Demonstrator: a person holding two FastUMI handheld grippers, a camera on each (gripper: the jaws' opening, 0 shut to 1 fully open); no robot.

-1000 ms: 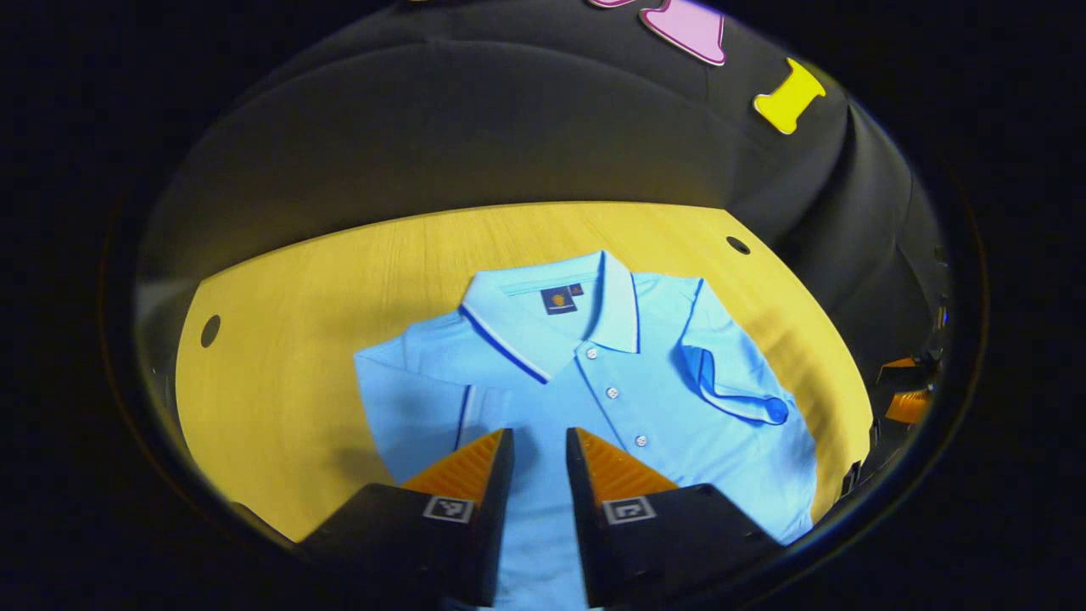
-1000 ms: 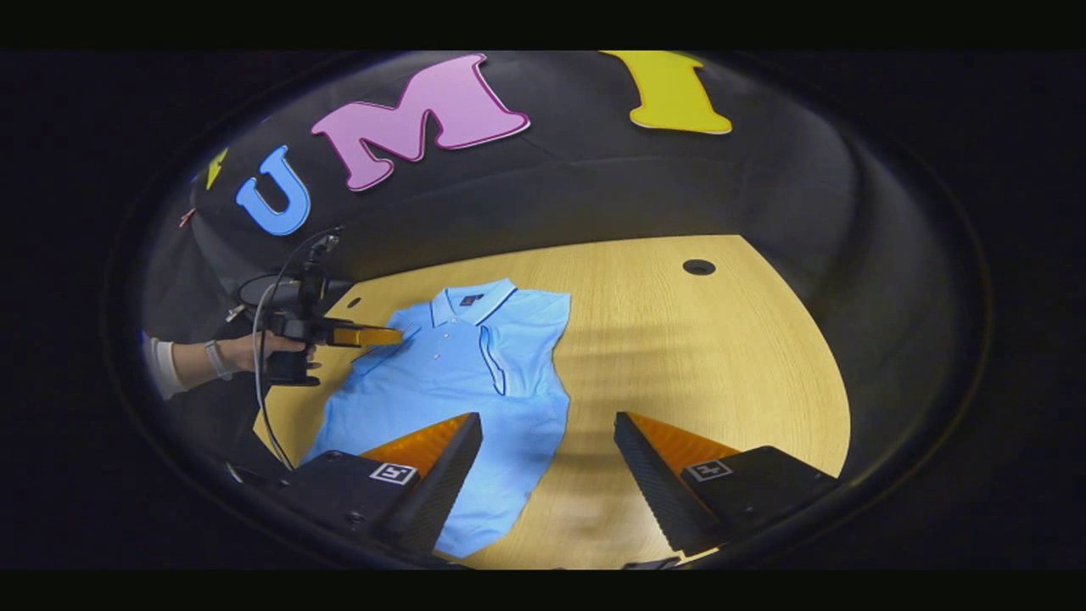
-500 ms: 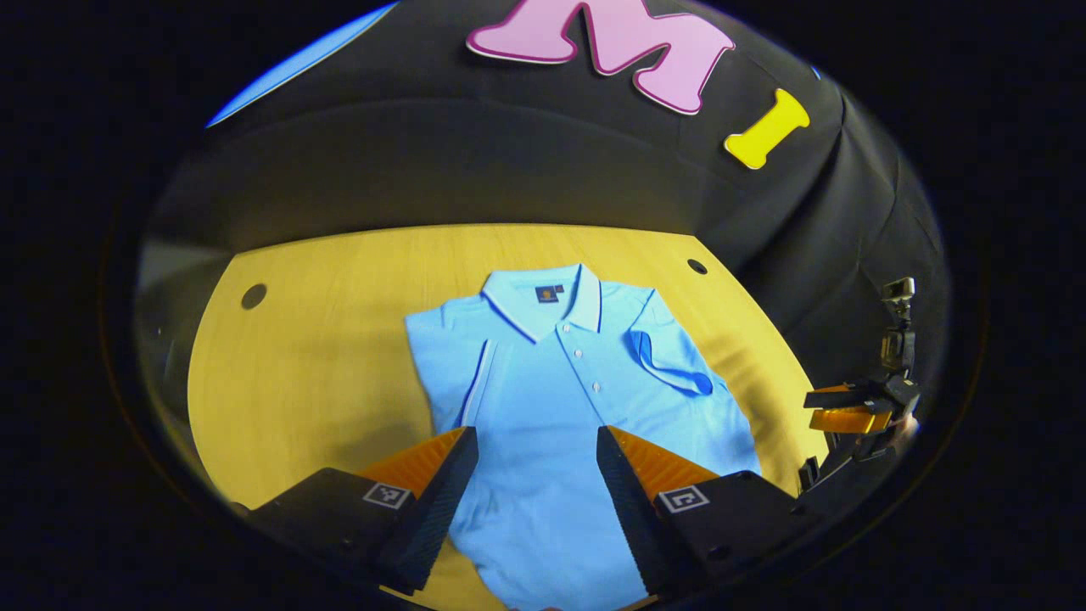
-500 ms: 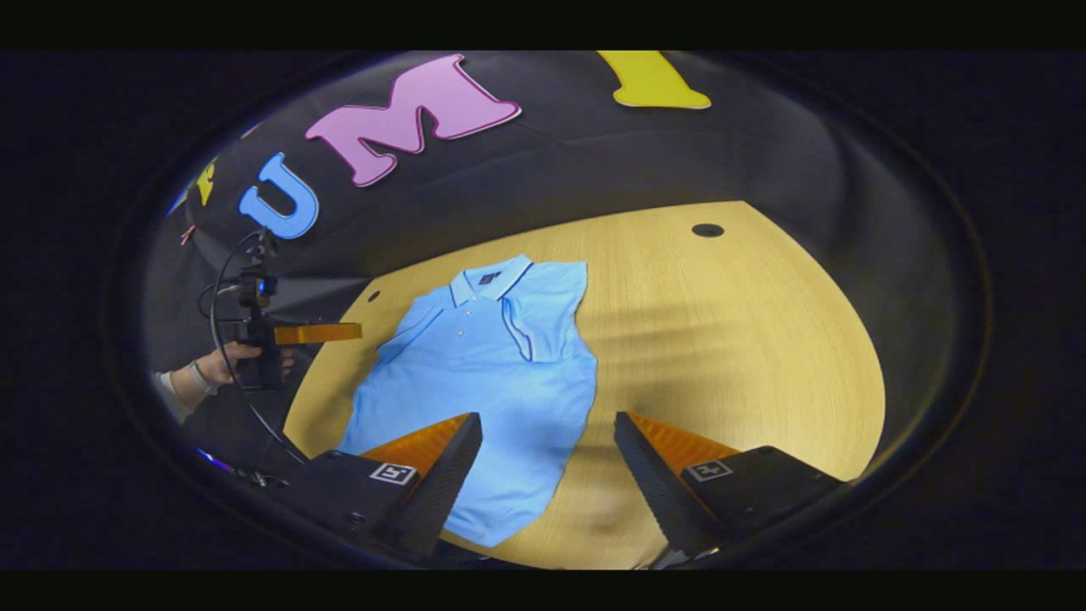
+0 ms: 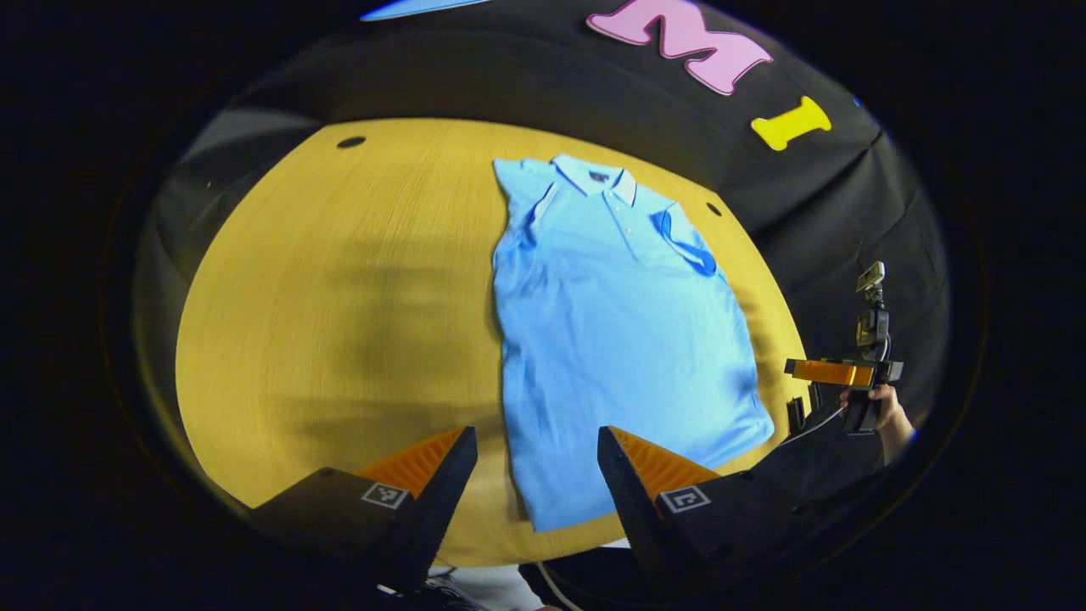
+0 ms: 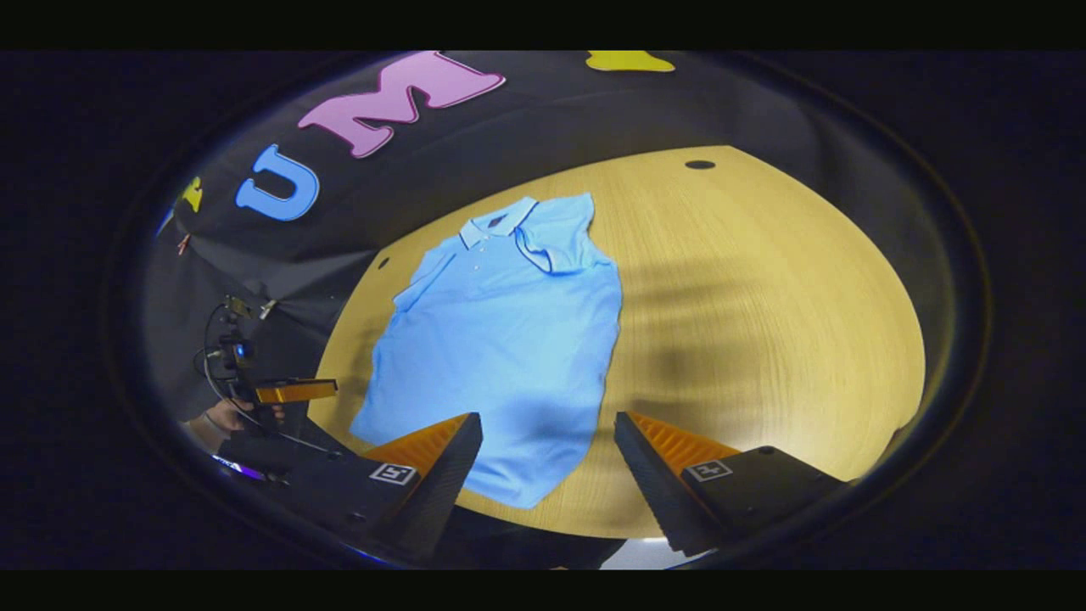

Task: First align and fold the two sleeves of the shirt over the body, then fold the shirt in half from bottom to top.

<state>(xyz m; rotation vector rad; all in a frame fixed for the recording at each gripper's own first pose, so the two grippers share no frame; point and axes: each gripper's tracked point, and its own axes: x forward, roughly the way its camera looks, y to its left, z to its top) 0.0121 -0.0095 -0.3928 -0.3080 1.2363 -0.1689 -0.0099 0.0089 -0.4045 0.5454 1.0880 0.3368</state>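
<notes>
Bright light shines down on my counter (image 5: pixel 339 280), so the wood glows yellow. Soft, striped grey shadows lie on it beside the shirt (image 5: pixel 611 339) in both views. The edges bend round and go dark. The booth wall stays dim. The wood looks a little smeared, but the shirt looks clear.

Your right gripper (image 6: pixel 547 441): its 2 fingers stand wide apart with nothing between them, raised above the near edge of the table (image 6: pixel 764 297).

Shirt (image 6: pixel 509 339): 1 light blue polo, lying flat on the table, collar (image 6: pixel 498 222) toward the far side, hem nearest your fingers. Both sleeves lie folded in over the body.

Your left gripper (image 6: pixel 327 389): off the shirt's left side, beyond the table edge, apart from the cloth, held in your hand (image 6: pixel 222 416).

Table holes: 1 beyond the collar at the far edge, 1 just left of the collar.
</notes>
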